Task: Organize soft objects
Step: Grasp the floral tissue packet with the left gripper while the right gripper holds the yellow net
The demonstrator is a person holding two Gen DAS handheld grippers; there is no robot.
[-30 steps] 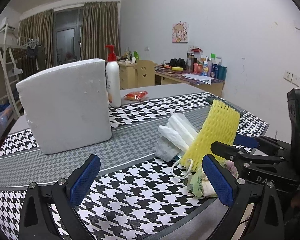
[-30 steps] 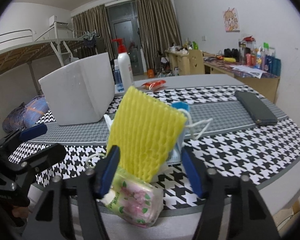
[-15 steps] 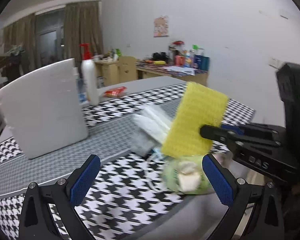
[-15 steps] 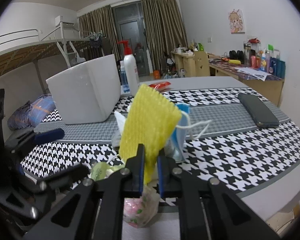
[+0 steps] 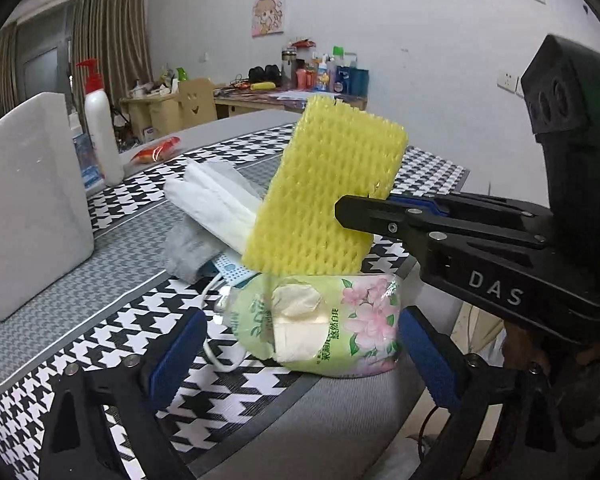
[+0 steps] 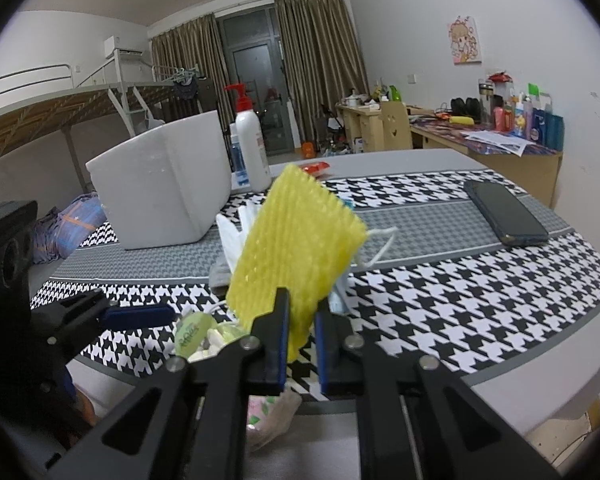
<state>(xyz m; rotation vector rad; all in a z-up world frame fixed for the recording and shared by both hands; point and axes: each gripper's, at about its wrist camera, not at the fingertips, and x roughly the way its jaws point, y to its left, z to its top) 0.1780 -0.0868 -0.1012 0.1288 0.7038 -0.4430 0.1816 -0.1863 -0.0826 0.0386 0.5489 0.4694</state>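
Since a second ago the right gripper [image 6: 300, 344] has closed on the bottom edge of the yellow foam net [image 6: 296, 256] and lifted it, and the left gripper [image 5: 300, 356] has moved in close to the tissue pack [image 5: 320, 324]. The left gripper is wide open, one blue pad on each side of the pack, holding nothing. The pack sits right at the near table edge [image 5: 340, 412]. At 11 o'clock lie the white masks [image 5: 212, 200], partly hidden behind the net. Farther out at 9 o'clock stands the white foam box [image 5: 28, 208], cut off by the frame, with open cloth between. A phone [image 6: 504, 212] lies at 2 o'clock in the right view.
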